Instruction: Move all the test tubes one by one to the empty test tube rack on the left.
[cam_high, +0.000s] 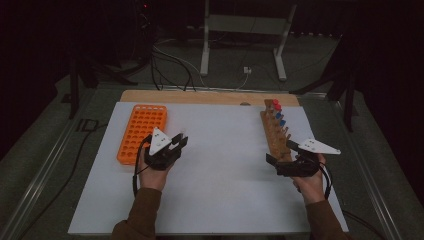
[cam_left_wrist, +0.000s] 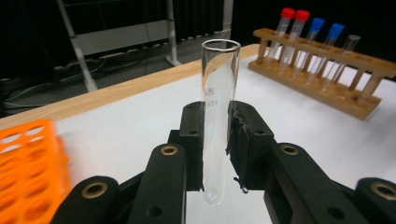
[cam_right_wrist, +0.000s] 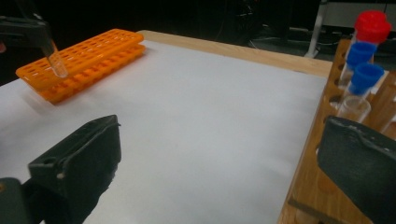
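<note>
My left gripper (cam_high: 181, 140) is shut on a clear glass test tube (cam_left_wrist: 217, 107), held upright between its black pads (cam_left_wrist: 192, 140). It hovers just right of the orange tube rack (cam_high: 141, 131) at the table's left. In the right gripper view the same tube (cam_right_wrist: 55, 59) hangs over the orange rack (cam_right_wrist: 88, 58). My right gripper (cam_high: 280, 152) stands open beside the near end of the wooden rack (cam_high: 275, 134), with nothing between its jaws. That wooden rack (cam_right_wrist: 317, 182) holds red-capped tubes (cam_left_wrist: 293, 25), blue-capped tubes (cam_right_wrist: 363, 79) and an uncapped one (cam_right_wrist: 353, 108).
A white board (cam_high: 220, 170) covers the table, with a wooden strip (cam_high: 210, 97) along its far edge. Beyond it a metal stand (cam_high: 244, 40) and cables (cam_high: 170, 65) sit on the dark floor. Open white surface lies between the two racks.
</note>
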